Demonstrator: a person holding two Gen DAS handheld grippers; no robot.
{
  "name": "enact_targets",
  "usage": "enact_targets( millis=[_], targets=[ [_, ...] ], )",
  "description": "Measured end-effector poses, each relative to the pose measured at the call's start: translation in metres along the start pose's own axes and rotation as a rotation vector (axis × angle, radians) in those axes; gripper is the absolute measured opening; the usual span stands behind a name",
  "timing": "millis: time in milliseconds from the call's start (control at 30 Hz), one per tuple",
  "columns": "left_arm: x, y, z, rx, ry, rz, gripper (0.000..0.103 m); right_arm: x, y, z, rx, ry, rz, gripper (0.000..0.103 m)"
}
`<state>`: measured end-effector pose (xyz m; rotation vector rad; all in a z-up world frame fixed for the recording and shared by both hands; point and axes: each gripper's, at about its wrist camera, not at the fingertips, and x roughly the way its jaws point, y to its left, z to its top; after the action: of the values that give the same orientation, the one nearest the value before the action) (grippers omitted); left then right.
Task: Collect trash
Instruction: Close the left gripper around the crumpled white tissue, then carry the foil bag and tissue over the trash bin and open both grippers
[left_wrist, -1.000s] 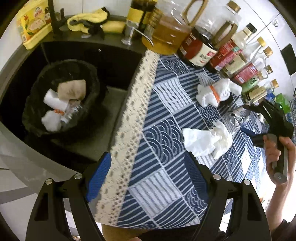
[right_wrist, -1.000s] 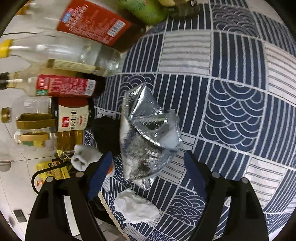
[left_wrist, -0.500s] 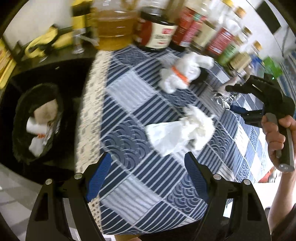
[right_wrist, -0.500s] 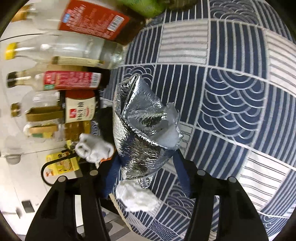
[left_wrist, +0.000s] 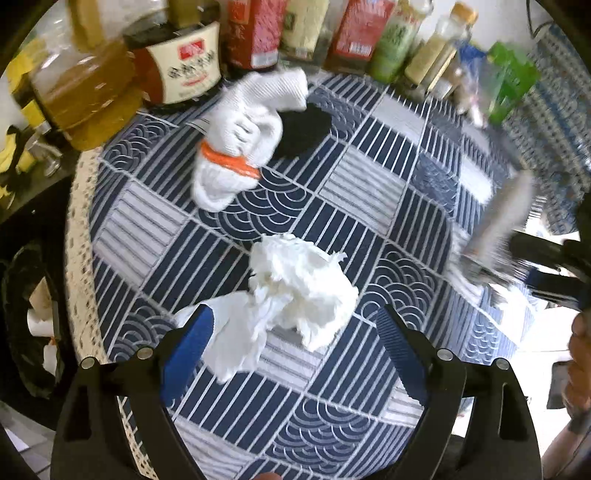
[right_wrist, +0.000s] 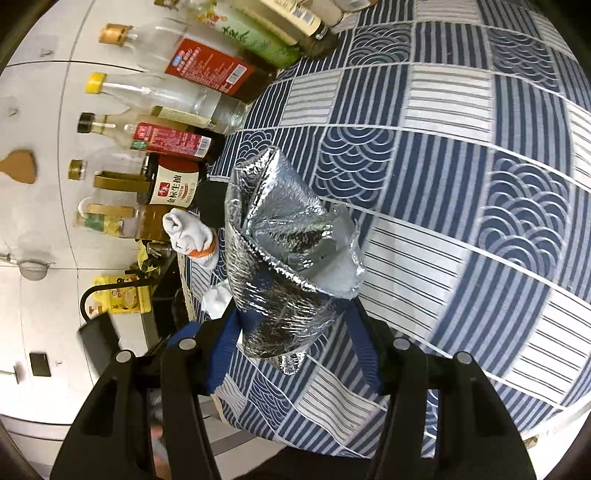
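On blue tablecloth (left_wrist: 373, 184): L fingers (left_wrist: 188, 332) spread round tissue wad (left_wrist: 291, 284), R fingers (right_wrist: 221, 339) pinching foil bag (right_wrist: 280, 266).

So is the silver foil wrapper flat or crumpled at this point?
Crumpled. The foil wrapper is creased into bunched folds, and the right tongs are shut on its lower end above the blue patterned tablecloth.

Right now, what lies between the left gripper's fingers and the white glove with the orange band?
In the left wrist view, the crumpled tissue lies between the left gripper and the glove; beyond it, only bare tablecloth.
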<state>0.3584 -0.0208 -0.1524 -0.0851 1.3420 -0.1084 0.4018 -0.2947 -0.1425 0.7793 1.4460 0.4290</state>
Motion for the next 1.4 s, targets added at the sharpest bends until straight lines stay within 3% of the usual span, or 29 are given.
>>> enact_targets(
  millis=[167,233,533,767,967,1400],
  targets=[
    [0.021,-0.010,0.009,-0.009,0.028,0.054,0.085,-0.019,-0.010,-0.008,-0.009,-0.033,0.045,0.057],
    [0.026,-0.016,0.012,-0.003,0.017,0.062,0.065,-0.021,-0.018,-0.007,-0.002,-0.032,0.067,0.057],
    [0.030,-0.014,0.030,-0.061,0.008,0.051,0.045,-0.021,-0.026,0.006,-0.059,-0.022,0.072,0.057],
    [0.024,-0.013,0.028,-0.085,0.012,0.026,0.043,-0.007,-0.022,0.008,-0.086,0.035,0.092,0.058],
    [0.010,-0.014,0.023,-0.069,-0.032,0.004,0.042,0.004,-0.006,0.006,-0.124,0.062,0.106,0.058],
    [-0.036,0.021,-0.004,-0.118,-0.103,-0.068,0.042,0.051,0.044,-0.018,-0.196,0.144,0.066,0.058]
  ],
)
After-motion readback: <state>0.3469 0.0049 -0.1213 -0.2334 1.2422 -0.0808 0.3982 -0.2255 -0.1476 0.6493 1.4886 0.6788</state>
